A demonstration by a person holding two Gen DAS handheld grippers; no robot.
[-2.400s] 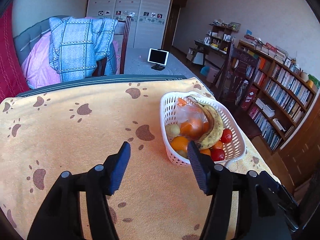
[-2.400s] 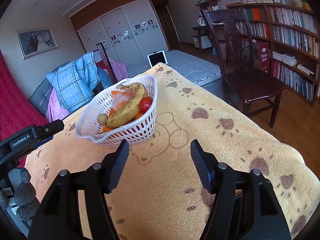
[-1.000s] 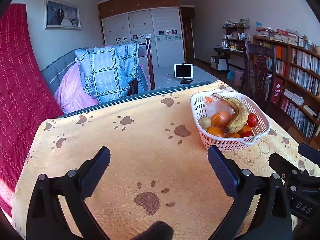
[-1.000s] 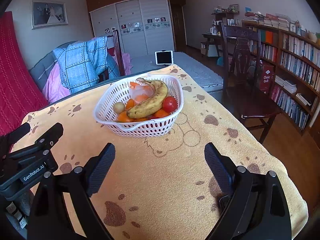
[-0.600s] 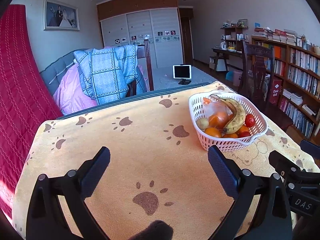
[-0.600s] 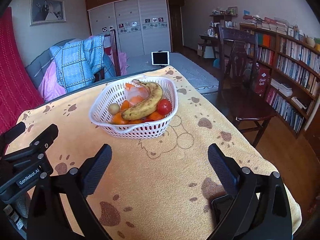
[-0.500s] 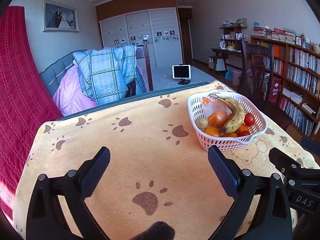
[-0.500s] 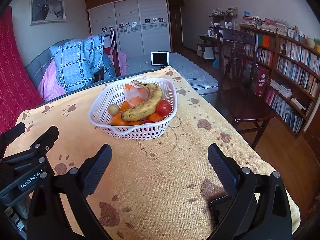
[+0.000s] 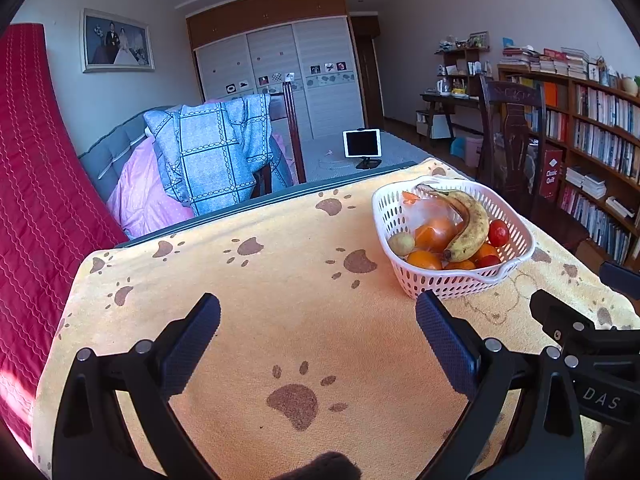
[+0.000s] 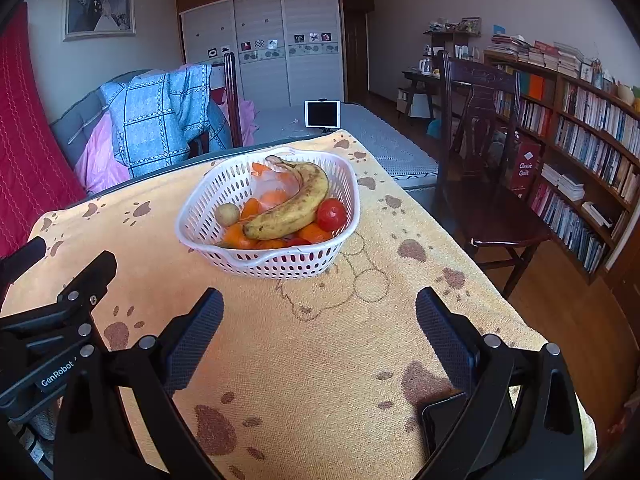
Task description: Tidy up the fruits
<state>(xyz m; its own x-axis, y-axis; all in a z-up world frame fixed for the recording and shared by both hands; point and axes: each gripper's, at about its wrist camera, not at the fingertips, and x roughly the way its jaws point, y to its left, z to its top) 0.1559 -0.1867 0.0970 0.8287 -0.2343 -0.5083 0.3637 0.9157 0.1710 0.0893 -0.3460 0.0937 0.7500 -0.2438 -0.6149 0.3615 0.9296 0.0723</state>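
Observation:
A white perforated basket point(image 9: 516, 262) point(image 10: 200, 222) stands on the orange paw-print cloth. It holds a spotted banana point(image 9: 472, 224) point(image 10: 292, 208), several oranges point(image 9: 428, 259) point(image 10: 236, 238), red tomatoes point(image 9: 498, 233) point(image 10: 331, 215), a small yellow-green fruit point(image 9: 401, 243) point(image 10: 228, 214) and a clear bag point(image 9: 424, 212) over an orange. My left gripper point(image 9: 316, 326) is open and empty, near the table's front, left of the basket. My right gripper point(image 10: 320, 320) is open and empty, in front of the basket.
The cloth-covered table point(image 9: 240, 288) drops off at its right edge point(image 10: 460, 240) toward a dark wooden chair point(image 10: 492, 184) and bookshelves point(image 10: 592, 152). Behind the table stands a chair draped with a blue blanket point(image 9: 216, 152). A dark phone point(image 10: 444, 420) lies by my right finger.
Both grippers have opened wide and pulled back from the basket since the earliest frames. In the last half second both views barely shift.

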